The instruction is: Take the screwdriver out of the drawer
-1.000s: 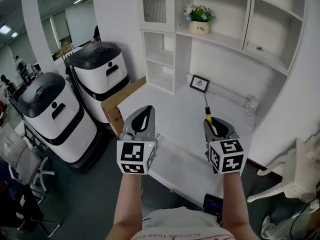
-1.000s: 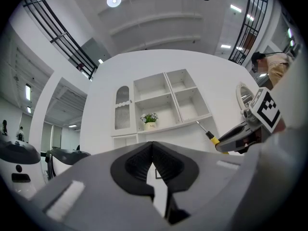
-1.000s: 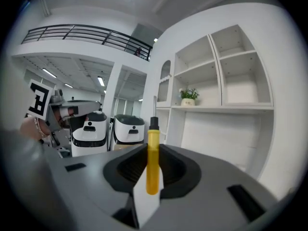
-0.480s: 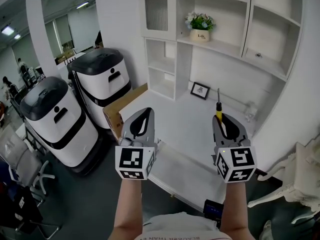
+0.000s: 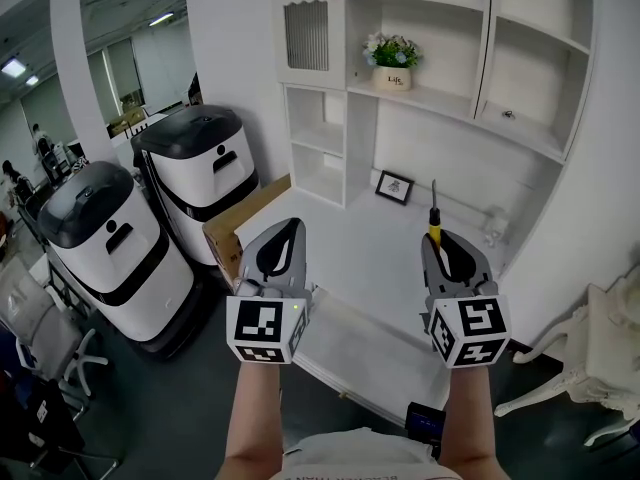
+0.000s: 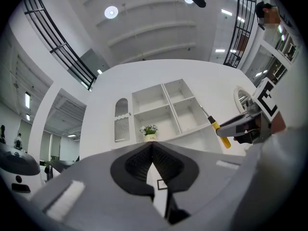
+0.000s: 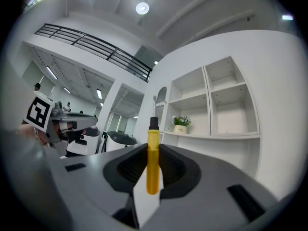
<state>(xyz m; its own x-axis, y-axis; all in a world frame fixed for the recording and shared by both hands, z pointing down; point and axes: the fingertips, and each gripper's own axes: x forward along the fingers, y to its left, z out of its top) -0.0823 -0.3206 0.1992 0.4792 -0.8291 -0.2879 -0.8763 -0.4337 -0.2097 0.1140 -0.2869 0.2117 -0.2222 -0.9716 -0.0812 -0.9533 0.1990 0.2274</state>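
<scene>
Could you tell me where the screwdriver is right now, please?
The screwdriver is at the head view's right, clamped in the right gripper, held above the desk with its shaft pointing toward the shelves.

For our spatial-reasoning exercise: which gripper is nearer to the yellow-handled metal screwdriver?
Right. The right gripper grips the yellow-handled screwdriver by its handle; the left gripper, shut and empty, sits apart, off to its left.
</scene>
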